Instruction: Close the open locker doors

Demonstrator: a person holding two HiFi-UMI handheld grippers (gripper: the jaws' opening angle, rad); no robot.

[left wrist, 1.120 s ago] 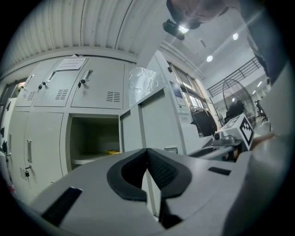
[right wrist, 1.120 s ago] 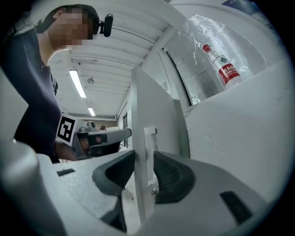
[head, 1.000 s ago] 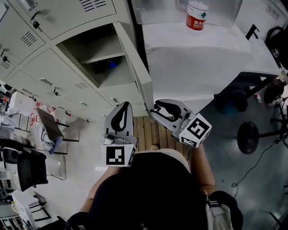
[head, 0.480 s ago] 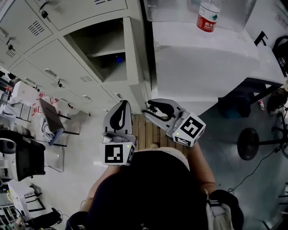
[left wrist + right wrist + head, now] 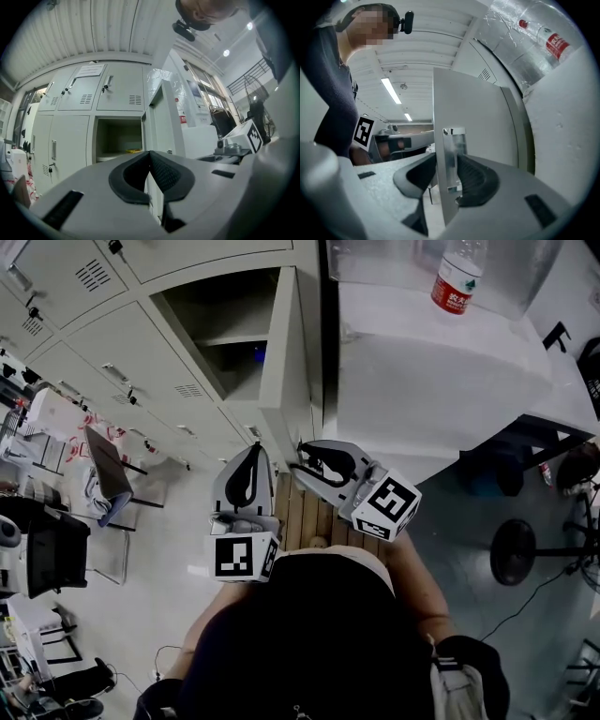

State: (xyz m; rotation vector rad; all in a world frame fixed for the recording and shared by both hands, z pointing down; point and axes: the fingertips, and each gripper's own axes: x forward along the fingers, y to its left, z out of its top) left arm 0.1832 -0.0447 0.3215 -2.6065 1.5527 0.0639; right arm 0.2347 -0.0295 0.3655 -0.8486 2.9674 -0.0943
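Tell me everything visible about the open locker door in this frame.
The door is a plain pale-grey metal panel, upright, swung well out from the locker and seen nearly edge-on from above. Its free edge carries a shiny latch plate. The right gripper is clamped across that edge, one pad on each face.

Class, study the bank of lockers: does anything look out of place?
One locker door stands swung out, baring its compartment, while neighbouring doors are shut. The right gripper clamps its edge.
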